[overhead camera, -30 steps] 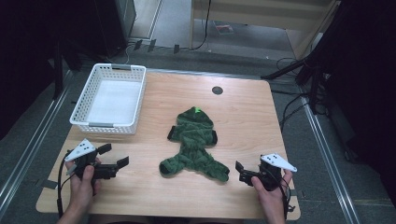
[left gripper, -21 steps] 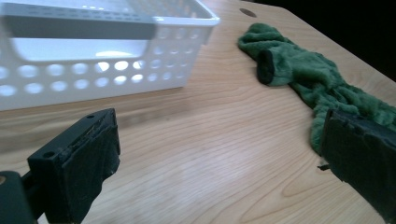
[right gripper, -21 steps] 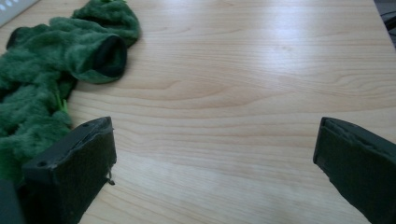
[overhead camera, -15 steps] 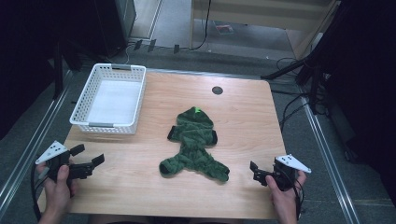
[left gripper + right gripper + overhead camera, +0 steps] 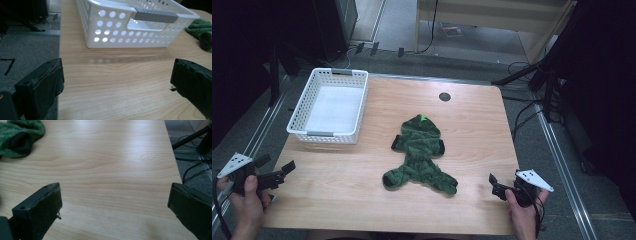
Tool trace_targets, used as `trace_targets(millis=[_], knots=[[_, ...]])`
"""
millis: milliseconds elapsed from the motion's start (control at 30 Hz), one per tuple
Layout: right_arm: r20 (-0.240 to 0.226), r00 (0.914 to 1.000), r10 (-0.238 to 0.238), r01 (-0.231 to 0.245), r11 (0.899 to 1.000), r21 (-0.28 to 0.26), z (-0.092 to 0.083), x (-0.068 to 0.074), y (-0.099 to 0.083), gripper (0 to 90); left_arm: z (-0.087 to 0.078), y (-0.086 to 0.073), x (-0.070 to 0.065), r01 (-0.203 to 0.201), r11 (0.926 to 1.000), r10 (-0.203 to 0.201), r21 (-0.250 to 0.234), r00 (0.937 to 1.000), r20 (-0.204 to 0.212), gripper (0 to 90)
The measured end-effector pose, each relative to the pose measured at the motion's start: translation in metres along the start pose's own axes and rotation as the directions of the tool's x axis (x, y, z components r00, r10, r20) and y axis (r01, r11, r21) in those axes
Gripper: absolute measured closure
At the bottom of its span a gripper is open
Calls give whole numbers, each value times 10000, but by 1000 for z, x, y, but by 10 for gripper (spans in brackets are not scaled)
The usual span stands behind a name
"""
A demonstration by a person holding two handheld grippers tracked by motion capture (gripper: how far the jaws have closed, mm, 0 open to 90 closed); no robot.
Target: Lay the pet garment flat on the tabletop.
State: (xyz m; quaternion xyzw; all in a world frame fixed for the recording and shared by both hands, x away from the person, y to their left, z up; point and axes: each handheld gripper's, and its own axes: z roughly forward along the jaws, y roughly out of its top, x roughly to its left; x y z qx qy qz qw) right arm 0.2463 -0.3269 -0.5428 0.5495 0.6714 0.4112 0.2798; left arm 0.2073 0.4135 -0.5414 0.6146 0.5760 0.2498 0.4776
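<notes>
Lying flat mid-table, the green fuzzy suit (image 5: 419,155) looks soft, light, floppy. Grab a leg or the hood. Left gripper (image 5: 274,172) & right gripper (image 5: 498,186) both spread wide, holding nothing.

Wooden table (image 5: 362,200), bare top. White perforated basket (image 5: 298,112) at 10 o'clock, empty, with a grey handle (image 5: 320,133) on its near end and another on its far end. Green fleece garment (image 5: 419,150) lies flat at centre, hood toward 12, legs spread toward 6, well apart from the basket. Small black round disc (image 5: 444,96) at 12, near the far edge. Off the table: grey floor (image 5: 402,30), loose black cables (image 5: 522,120) at 2 to 3 o'clock, metal rail (image 5: 562,165) along the right side.
</notes>
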Motion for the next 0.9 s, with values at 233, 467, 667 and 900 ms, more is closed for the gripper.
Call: trace_targets(millis=[233, 467, 667, 900], knots=[[326, 9995, 17, -9, 9997, -239, 0, 3, -1, 0, 6, -4, -6, -440, 9990, 441, 106, 9990, -122, 0], [197, 9992, 351, -346, 9991, -256, 2, 0, -1, 0, 11, -6, -9, -570, 9984, 569, 2, 9971, -504, 0], [186, 9996, 201, -199, 9997, -114, 4, 2, -1, 0, 14, -6, -11, -634, 9978, 646, 201, 9959, -637, 0], [155, 9995, 285, -284, 9996, -69, 5, 1, -1, 0, 16, -7, -12, -788, 9962, 814, 372, 9939, -748, 0]])
